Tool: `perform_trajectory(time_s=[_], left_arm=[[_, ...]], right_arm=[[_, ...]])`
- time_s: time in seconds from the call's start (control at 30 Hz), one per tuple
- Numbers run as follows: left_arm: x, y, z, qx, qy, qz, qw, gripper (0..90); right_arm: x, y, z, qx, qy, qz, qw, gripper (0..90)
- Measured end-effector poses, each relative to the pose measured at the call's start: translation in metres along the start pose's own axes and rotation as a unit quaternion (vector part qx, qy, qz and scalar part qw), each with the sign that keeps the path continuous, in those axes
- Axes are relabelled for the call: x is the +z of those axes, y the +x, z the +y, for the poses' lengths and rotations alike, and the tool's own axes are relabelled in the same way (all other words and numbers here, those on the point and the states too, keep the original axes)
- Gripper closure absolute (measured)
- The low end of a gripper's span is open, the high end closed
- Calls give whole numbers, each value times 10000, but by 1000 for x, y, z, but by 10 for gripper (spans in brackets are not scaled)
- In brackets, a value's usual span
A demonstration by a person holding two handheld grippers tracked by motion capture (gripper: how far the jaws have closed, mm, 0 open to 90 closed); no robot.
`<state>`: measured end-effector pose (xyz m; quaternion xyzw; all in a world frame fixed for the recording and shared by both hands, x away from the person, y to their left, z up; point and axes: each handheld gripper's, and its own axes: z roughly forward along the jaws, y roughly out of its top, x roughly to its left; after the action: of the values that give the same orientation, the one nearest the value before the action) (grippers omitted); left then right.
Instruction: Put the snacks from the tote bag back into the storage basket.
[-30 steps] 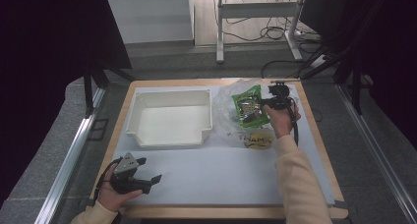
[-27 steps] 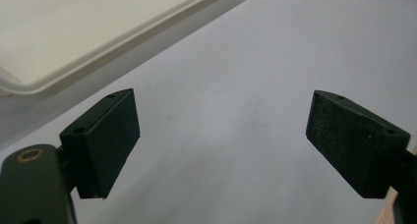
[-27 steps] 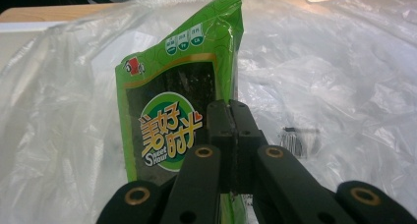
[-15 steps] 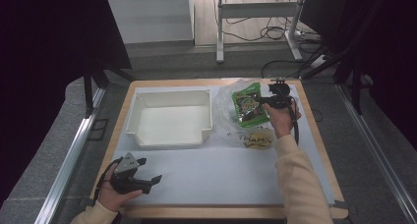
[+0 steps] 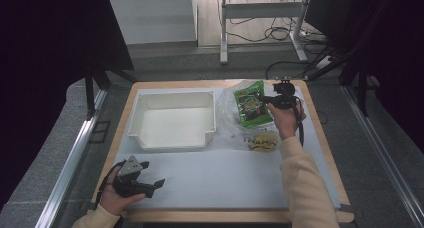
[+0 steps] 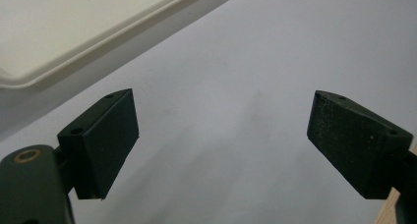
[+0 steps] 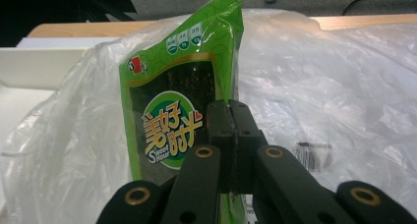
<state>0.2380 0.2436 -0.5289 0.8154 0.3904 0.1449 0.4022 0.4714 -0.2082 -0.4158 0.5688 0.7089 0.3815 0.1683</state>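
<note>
A green snack packet is held up above a crumpled clear plastic bag at the back right of the white mat. My right gripper is shut on the packet's right edge, jaws pressed together on the foil. At the mat's front left, my left gripper rests low over the bare mat, jaws wide open with nothing between them.
A white plastic tray stands left of the bag, empty inside. A round yellow item lies within the plastic bag near the right wrist. The mat lies on a wooden table with dark floor around it.
The green packet has shifted slightly with the right gripper. The left gripper has stayed put.
</note>
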Motion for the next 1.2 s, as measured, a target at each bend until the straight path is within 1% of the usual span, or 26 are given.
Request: perform_trajectory(time_s=[0.07,0.4,0.5,0.57,0.83,0.9,1.07,1.2], left_arm=[[0,0,0,2,4,4,10000,120],[2,0,0,0,111,-42,9999,114],[2,0,0,-1,103,-45,9999,113],[2,0,0,-4,112,-45,9999,114],[3,0,0,12,145,-65,9999,113],[3,0,0,13,139,-67,9999,113],[3,0,0,13,149,-67,9999,113],[4,0,0,14,162,-76,9998,112]], right_arm=[[-2,0,1,1,-28,39,10000,894],[-8,2,3,12,-95,77,9999,894],[-10,3,5,5,-114,98,9999,894],[-11,4,6,33,-136,154,9998,894],[-17,12,13,-72,-200,178,9996,894],[-16,13,13,-109,-168,159,9997,895],[-12,11,11,-68,-120,166,9998,895],[-12,12,12,-78,-124,178,9997,895]])
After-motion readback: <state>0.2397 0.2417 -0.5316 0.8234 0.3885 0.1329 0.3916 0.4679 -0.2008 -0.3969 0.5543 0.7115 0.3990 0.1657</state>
